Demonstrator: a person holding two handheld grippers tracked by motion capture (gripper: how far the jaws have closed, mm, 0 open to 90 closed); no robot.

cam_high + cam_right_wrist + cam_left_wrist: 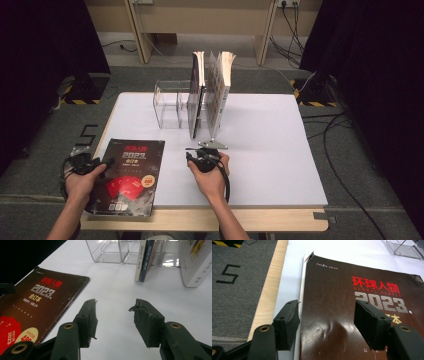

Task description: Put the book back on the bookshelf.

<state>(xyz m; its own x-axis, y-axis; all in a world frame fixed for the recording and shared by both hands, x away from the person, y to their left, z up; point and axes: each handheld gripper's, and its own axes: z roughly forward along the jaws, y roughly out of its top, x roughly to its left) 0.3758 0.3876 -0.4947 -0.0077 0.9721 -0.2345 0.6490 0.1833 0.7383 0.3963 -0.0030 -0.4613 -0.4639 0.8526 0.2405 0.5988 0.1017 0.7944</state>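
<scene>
A dark magazine (131,175) with red and silver lettering lies flat at the front left of the white table (260,150). My left gripper (106,164) is at its left edge. In the left gripper view the jaws of the left gripper (327,315) stand open, one at the spine edge and one over the cover of the magazine (342,305), neither pressing on it. My right gripper (196,152) rests at the table's front middle. Its jaws (115,305) are open over bare table, with the magazine (42,297) off to their left.
A clear acrylic organizer (172,102) stands at the back of the table. A thin dark book (196,95) and a thicker white book (220,90) stand upright at its right end. Grey carpet with a painted 5 (86,134) lies left of the table.
</scene>
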